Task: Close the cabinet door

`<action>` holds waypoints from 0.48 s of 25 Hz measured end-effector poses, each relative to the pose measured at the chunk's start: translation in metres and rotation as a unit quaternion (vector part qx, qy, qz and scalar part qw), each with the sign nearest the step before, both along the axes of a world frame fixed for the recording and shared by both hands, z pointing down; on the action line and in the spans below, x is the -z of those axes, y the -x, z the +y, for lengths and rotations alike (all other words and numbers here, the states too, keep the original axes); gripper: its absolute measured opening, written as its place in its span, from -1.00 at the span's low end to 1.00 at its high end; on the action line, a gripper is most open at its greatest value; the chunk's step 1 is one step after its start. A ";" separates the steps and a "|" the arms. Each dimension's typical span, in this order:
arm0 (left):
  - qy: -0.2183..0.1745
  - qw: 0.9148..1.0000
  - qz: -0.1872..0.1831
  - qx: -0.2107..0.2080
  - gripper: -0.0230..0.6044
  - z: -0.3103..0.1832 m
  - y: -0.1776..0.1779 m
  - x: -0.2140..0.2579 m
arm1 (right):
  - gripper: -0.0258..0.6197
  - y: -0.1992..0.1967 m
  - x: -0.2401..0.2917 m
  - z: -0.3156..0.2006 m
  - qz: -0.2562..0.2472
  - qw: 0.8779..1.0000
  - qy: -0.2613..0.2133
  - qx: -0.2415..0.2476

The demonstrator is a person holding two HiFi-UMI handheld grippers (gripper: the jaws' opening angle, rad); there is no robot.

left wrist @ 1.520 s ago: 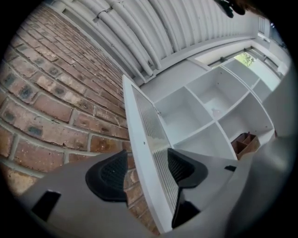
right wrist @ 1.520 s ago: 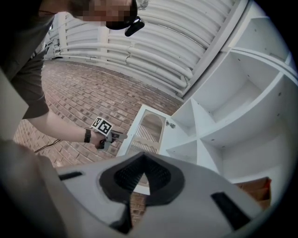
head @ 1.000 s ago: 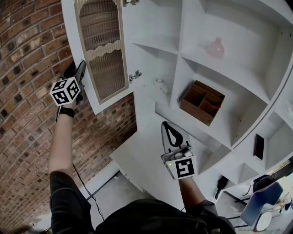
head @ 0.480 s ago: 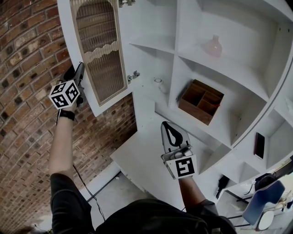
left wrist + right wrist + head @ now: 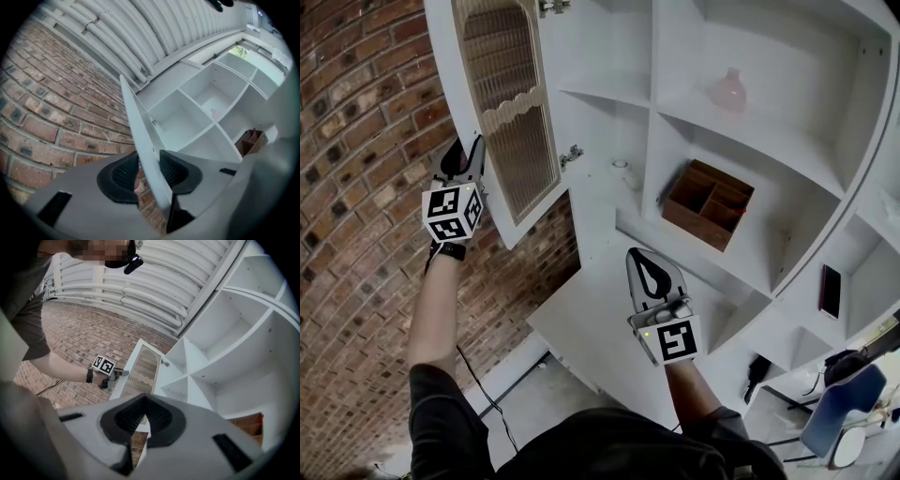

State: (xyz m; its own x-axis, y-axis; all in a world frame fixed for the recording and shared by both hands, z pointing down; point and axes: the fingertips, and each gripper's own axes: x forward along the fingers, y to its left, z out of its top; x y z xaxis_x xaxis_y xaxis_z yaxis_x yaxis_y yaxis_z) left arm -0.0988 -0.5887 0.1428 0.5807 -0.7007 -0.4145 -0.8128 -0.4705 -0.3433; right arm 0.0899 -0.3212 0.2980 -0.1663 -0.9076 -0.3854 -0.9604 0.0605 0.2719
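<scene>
The white cabinet door (image 5: 508, 103), with a ribbed arched panel, stands open at the left of the white shelf unit (image 5: 675, 112). My left gripper (image 5: 469, 150) is at the door's outer edge, beside the brick wall. In the left gripper view the door's thin edge (image 5: 140, 131) runs between the black pads (image 5: 174, 169), and the left gripper (image 5: 149, 169) is shut on it. My right gripper (image 5: 645, 258) hangs in front of the lower shelves, shut and holding nothing. The right gripper view shows its closed tips (image 5: 143, 416), the door (image 5: 140, 369) and the left gripper (image 5: 115, 374) beyond.
A brick wall (image 5: 356, 187) is right behind the door. A wooden divided box (image 5: 709, 202) and a pink vase (image 5: 728, 91) sit on shelves. A hinge (image 5: 572, 154) shows at the door's inner edge. A blue chair (image 5: 839, 412) stands at the lower right.
My left gripper has moved right and slightly down along the door's outer edge, and the door has swung a little with it. The right gripper has not moved.
</scene>
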 end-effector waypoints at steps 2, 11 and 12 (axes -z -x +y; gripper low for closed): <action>-0.016 1.000 -0.010 0.009 -0.46 0.009 -0.006 -0.001 | -0.92 0.001 0.000 0.002 0.000 1.000 0.000 -0.001; -0.066 0.997 -0.019 0.032 -0.45 0.043 -0.032 -0.001 | -0.92 -0.003 0.005 0.009 0.004 1.000 -0.006 -0.010; -0.071 0.997 -0.018 0.033 -0.45 0.046 -0.035 -0.001 | -0.92 -0.004 0.006 0.010 0.004 1.000 -0.007 -0.012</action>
State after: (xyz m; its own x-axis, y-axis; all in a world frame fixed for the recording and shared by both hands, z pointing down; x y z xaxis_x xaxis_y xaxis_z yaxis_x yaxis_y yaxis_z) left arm -0.0637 -0.5424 0.1436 0.5510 -0.6740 -0.4920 -0.8266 -0.3603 -0.4323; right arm 0.0934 -0.3109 0.2919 -0.1476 -0.9062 -0.3962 -0.9594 0.0338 0.2800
